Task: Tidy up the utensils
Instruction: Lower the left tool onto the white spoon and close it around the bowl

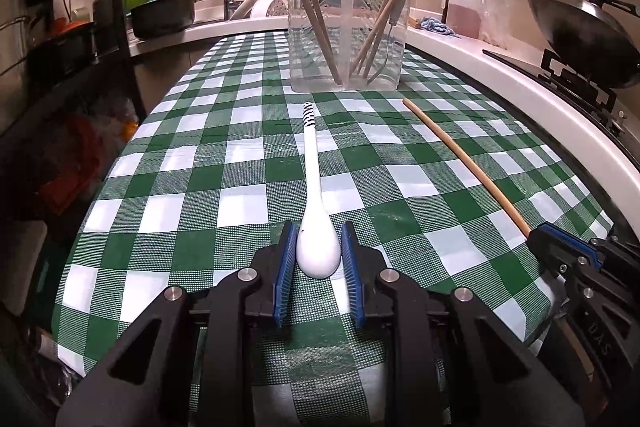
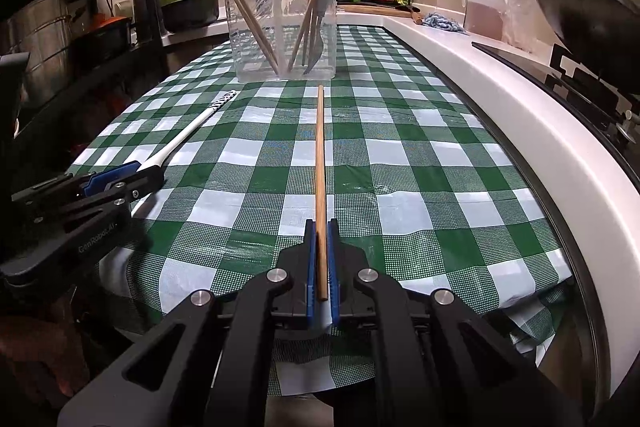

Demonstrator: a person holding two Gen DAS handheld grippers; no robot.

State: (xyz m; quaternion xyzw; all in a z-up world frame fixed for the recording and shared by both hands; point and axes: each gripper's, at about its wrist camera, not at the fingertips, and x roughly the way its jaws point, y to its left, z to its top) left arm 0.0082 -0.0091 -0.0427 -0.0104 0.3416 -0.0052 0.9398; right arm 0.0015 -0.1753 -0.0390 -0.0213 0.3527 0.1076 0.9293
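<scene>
My left gripper (image 1: 319, 231) is shut on the bowl of a white spoon (image 1: 314, 195), whose striped handle points toward a clear plastic container (image 1: 348, 27). That container holds several wooden chopsticks and a fork. My right gripper (image 2: 321, 227) is shut on one end of a wooden chopstick (image 2: 320, 163) that points at the container (image 2: 280, 27). In the left wrist view the same chopstick (image 1: 460, 155) runs into the right gripper (image 1: 538, 229). In the right wrist view the left gripper (image 2: 148, 173) and the spoon (image 2: 188, 135) show at the left.
A green and white checked cloth (image 1: 200, 167) covers the table. A white counter edge (image 2: 500, 99) curves along the right, with a wok (image 1: 580, 31) and oil jugs (image 1: 464, 7) behind it. A sink with dishes (image 1: 224, 7) and dark shelves (image 1: 60, 27) stand at the left.
</scene>
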